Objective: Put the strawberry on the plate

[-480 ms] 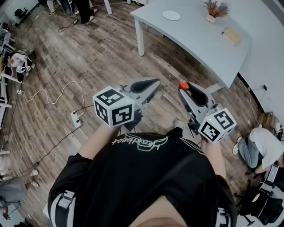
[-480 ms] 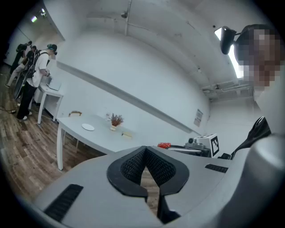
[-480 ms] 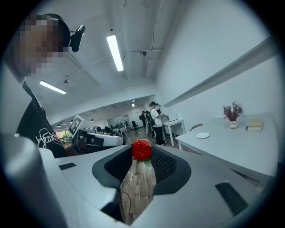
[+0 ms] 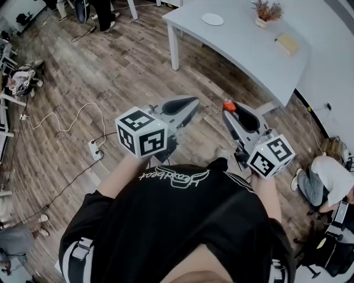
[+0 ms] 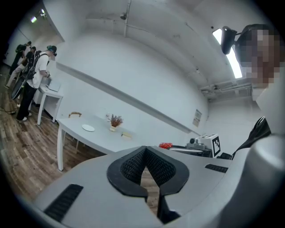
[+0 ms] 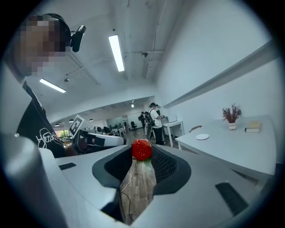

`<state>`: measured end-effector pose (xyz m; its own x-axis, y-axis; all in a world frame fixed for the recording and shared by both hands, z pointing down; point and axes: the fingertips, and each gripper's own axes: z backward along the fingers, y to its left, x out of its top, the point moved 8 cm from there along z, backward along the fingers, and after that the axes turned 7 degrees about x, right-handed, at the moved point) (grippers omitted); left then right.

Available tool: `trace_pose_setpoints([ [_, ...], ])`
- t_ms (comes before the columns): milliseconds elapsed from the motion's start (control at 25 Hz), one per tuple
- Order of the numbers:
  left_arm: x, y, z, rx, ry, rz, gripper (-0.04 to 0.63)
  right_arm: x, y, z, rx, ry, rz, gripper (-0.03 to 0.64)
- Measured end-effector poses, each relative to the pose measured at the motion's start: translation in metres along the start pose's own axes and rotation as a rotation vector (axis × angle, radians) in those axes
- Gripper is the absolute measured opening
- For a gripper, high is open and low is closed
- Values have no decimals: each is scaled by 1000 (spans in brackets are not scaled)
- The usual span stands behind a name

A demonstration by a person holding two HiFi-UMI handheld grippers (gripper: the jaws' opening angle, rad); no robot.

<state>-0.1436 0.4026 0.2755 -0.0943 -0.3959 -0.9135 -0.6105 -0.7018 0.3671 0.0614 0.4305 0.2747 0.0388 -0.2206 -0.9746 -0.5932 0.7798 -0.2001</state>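
Between right gripper (image 6: 141,156) tips — strawberry (image 6: 141,148) clamped, partly hidden in head view; left gripper (image 5: 145,153) tips together; plate (image 4: 213,19) distant, tiny.

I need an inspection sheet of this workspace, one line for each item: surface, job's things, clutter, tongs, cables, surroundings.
Surface: white table, ahead of the person, mostly bare; wooden floor in front of it.
Job's things: strawberry held at the tips of the right tongs; plate empty, on the table's far end.
Clutter: potted dried plant and small tan block on the table.
Tongs: left tongs shut, nothing between them; right tongs shut on the strawberry; both over the floor, not over the table.
Cables: white cable and power strip on the floor at the left.
Surroundings: crouching person at the right; standing people by a far desk.
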Motion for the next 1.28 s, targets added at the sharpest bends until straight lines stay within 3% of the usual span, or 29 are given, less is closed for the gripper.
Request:
trace_pose_setpoints([
  [560,-3,3,-12,-21,12,-15,6,-7,-6,1,-31,-14,31,130],
  [1000,9,36,-45,15,-1,-33,6,-2,-56,-27,6,-36,36,130],
  [1280,25,75,-94,41,19,-7,6,6,-121,-56,22,-24,-8,130],
])
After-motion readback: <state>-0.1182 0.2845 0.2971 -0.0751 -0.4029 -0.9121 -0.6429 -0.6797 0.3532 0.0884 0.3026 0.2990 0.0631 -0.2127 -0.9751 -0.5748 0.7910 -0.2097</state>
